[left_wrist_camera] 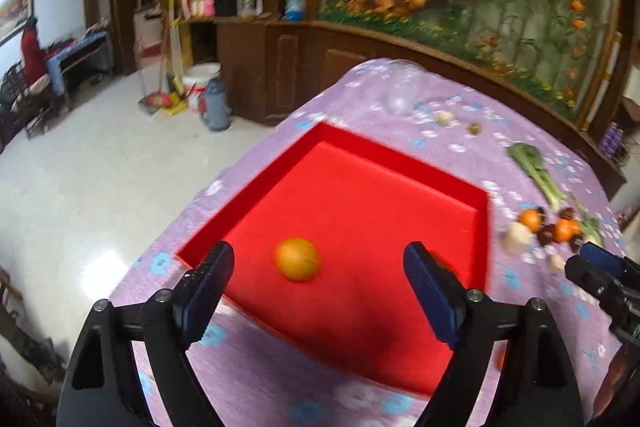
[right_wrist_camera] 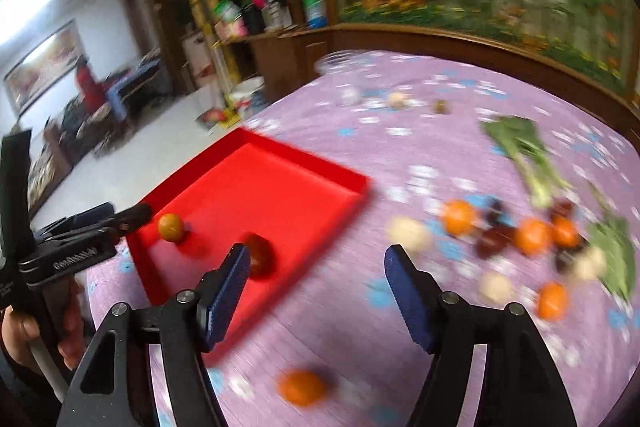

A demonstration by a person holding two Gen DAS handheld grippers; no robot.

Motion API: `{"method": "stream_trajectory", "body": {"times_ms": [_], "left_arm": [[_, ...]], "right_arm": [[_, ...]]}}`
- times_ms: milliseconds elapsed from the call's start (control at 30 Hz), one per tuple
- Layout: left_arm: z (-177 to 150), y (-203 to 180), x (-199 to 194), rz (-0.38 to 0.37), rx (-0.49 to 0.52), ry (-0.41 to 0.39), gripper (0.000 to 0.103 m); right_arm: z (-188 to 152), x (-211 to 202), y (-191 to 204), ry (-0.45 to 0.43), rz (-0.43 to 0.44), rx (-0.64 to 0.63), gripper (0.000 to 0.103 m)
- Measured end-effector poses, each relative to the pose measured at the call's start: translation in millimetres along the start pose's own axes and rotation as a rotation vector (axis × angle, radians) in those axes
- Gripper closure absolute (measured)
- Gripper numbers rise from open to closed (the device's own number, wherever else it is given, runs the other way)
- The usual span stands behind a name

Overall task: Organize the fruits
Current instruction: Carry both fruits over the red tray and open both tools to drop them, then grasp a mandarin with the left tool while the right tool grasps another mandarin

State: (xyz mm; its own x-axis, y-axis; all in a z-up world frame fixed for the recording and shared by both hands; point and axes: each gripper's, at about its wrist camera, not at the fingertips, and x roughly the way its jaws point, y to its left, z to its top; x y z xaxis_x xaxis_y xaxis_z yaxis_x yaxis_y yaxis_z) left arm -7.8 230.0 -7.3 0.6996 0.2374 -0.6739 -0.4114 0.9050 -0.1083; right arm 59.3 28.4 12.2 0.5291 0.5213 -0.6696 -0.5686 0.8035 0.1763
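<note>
A red tray lies on the purple flowered cloth. In the left wrist view an orange rests on the tray floor, beyond and between the fingers of my left gripper, which is open and touches nothing. The right wrist view shows that orange and a dark red fruit in the tray. My right gripper stands open and empty over the tray's near right corner and the cloth. Loose oranges and dark red fruits lie to its right. Both views are blurred.
Leafy greens, pale round items and another orange are scattered on the cloth. A wooden cabinet and a flower mural stand behind the table. The white floor drops off left of the table. A person in red sits far off.
</note>
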Motion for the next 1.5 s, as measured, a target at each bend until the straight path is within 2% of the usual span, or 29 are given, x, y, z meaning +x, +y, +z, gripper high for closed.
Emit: {"method": "stream_trajectory", "body": {"times_ms": [167, 300, 433, 667, 733, 800, 900, 933, 967, 1000, 1033, 1100, 1133, 1267, 1367, 1500], "left_arm": [[-27, -62, -30, -0.132, 0.113, -0.019, 0.016], [-56, -116, -36, -0.222, 0.246, 0.018, 0.016], [-81, -156, -25, -0.216, 0.384, 0.055, 0.016], [-92, -168, -3, -0.169, 0.367, 0.110, 0.016], [-94, -171, 4, -0.171, 0.366, 0.129, 0.016], [-94, -171, 11, -0.172, 0.354, 0.149, 0.016], [-96, -170, 20, -0.187, 0.336, 0.179, 0.017], [-97, -171, 22, -0.187, 0.340, 0.189, 0.024], [-98, -172, 24, -0.191, 0.347, 0.200, 0.038], [-100, -174, 29, -0.192, 0.356, 0.224, 0.047], [-101, -176, 29, -0.177, 0.370, 0.213, 0.051], [-100, -177, 28, -0.181, 0.372, 0.213, 0.059], [-99, -177, 27, -0.176, 0.371, 0.209, 0.069], [-97, -174, 27, -0.190, 0.370, 0.216, 0.073], [-98, -170, 24, -0.244, 0.352, 0.220, 0.073], [-99, -169, 8, -0.311, 0.345, 0.175, 0.073]], "right_arm": [[-43, -57, -62, -0.028, -0.127, 0.107, 0.026], [-75, -77, -108, -0.002, -0.230, 0.194, 0.026], [-90, -78, -141, 0.021, -0.278, 0.257, 0.026], [-68, -41, -150, 0.032, -0.277, 0.202, 0.028], [-60, -28, -152, 0.037, -0.282, 0.196, 0.032], [-53, -12, -156, 0.058, -0.284, 0.192, 0.042], [-47, 6, -166, 0.082, -0.301, 0.208, 0.046], [-46, 11, -169, 0.087, -0.301, 0.213, 0.048], [-45, 15, -171, 0.090, -0.307, 0.214, 0.050], [-45, 18, -173, 0.096, -0.305, 0.214, 0.053], [-45, 21, -174, 0.103, -0.289, 0.215, 0.056], [-43, 25, -171, 0.106, -0.290, 0.200, 0.068], [-42, 25, -169, 0.107, -0.294, 0.195, 0.068], [-44, 23, -168, 0.104, -0.292, 0.203, 0.069], [-49, 12, -163, 0.090, -0.295, 0.204, 0.069], [-54, -15, -151, 0.045, -0.295, 0.203, 0.069]]}}
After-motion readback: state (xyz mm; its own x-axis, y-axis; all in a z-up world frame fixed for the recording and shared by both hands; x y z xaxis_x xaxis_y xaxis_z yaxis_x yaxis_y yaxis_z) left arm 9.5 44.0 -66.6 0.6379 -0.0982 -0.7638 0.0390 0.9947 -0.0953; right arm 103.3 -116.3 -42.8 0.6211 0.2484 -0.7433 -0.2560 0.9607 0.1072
